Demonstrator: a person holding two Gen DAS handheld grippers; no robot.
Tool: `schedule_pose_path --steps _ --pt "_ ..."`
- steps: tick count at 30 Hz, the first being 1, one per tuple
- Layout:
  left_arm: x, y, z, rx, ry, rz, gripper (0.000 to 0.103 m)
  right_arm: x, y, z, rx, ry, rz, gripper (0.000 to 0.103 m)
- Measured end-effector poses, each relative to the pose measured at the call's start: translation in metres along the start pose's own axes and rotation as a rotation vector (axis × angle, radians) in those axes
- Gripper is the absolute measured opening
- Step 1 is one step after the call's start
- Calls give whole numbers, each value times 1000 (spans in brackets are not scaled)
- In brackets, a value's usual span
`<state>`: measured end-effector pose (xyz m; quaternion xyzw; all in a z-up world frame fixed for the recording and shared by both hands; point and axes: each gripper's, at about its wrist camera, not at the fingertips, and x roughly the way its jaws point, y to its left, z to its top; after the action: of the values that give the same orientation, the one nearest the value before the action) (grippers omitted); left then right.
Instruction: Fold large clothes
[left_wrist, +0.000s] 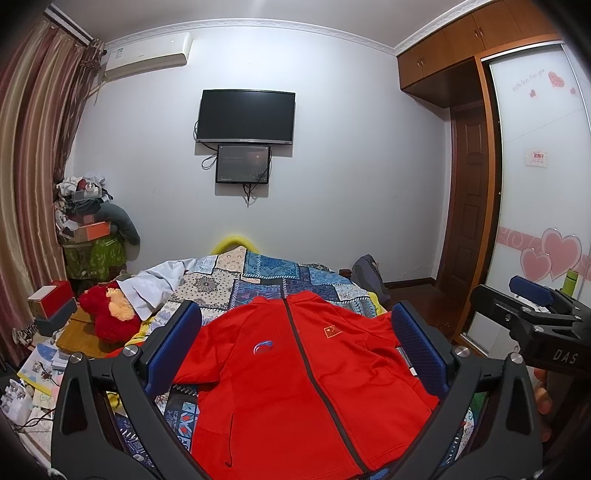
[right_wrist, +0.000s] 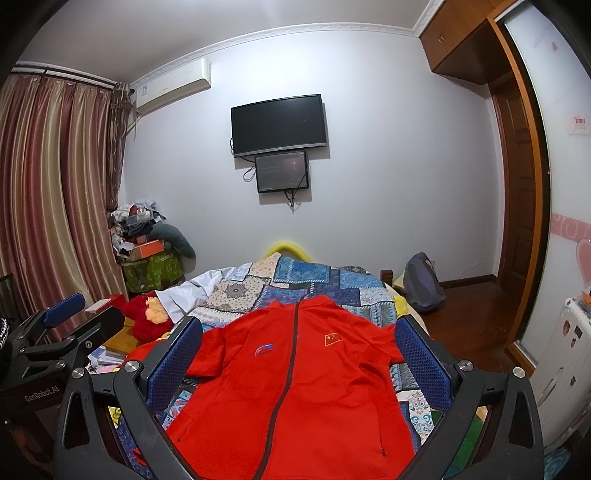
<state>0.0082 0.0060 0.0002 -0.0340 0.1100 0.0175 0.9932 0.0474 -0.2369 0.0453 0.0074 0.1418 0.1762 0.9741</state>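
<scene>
Both left gripper and right gripper gaping, empty above flat red zip jacket; should pinch sleeve edges cleanly, avoiding patchwork bedspread.

I see a red jacket with a dark zip, lying on a bedspread patterned in blue and cream patchwork. My grippers' pads are blue on black frames, and the curtains are striped maroon and gold.
</scene>
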Motion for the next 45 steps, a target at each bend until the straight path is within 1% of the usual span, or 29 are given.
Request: schedule_pose_path --steps 13,20,23,26,27,29,31,32,35,36,38,39,41,42,45 --pt "4 1 0 2 6 1 103 3 6 -4 -5 8 1 103" --pt "14 6 -1 0 15 14 103 15 11 -7 -14 30 1 103" --pt "22 10 -2 9 14 35 103 26 14 -5 -23 49 -2 103" --pt "36 23 -2 5 19 79 103 44 13 -3 -35 70 -9 103" --pt "45 31 -1 3 29 106 103 51 12 -3 -38 80 -10 103" --pt "57 42 -1 -5 41 134 103 69 10 -3 -42 103 -4 103" --pt "77 65 -2 -40 71 173 103 90 9 -3 -49 133 7 103" --pt "83 71 -3 -54 82 181 103 100 8 -3 -51 148 5 103" --pt "116 107 -8 -113 145 228 103 136 7 -6 -64 198 4 103" --pt "130 125 -12 -138 176 258 103 148 7 -8 -69 215 5 103" --pt "148 148 -21 -174 214 307 103 175 6 -12 -73 258 9 103" --pt "161 167 -28 -197 242 348 103 187 5 -14 -72 277 14 103" --pt "177 189 -40 -209 279 409 103 212 4 -20 -67 317 23 103" --pt "188 207 -51 -210 315 452 103 224 3 -22 -66 331 28 103" --pt "208 240 -77 -220 378 497 103 261 2 -33 -55 360 70 103"
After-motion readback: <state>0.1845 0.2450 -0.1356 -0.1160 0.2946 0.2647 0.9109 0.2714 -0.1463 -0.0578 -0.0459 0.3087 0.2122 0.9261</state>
